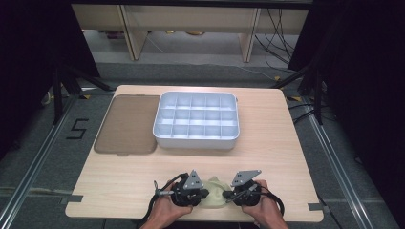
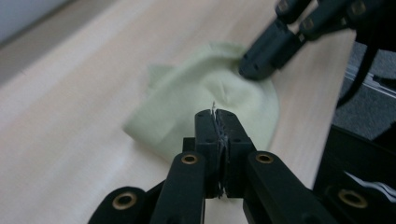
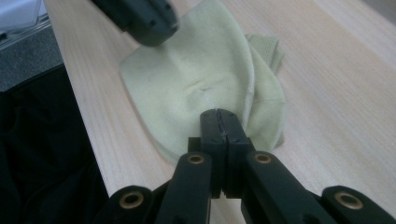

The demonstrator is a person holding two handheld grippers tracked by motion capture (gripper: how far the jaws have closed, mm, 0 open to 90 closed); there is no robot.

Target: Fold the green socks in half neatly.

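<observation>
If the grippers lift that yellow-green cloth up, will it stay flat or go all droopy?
Probably droopy. The cloth already lies puckered and folded over itself between the left gripper and the right gripper, so it looks soft, not stiff. It also seems thin and light, and unlikely to roll or break.

The cloth (image 1: 216, 192) lay partly hidden between the 2 grippers in the high view. In the left gripper view its far edge was blurred. Both forearms were cut off by the bottom edge.
</observation>
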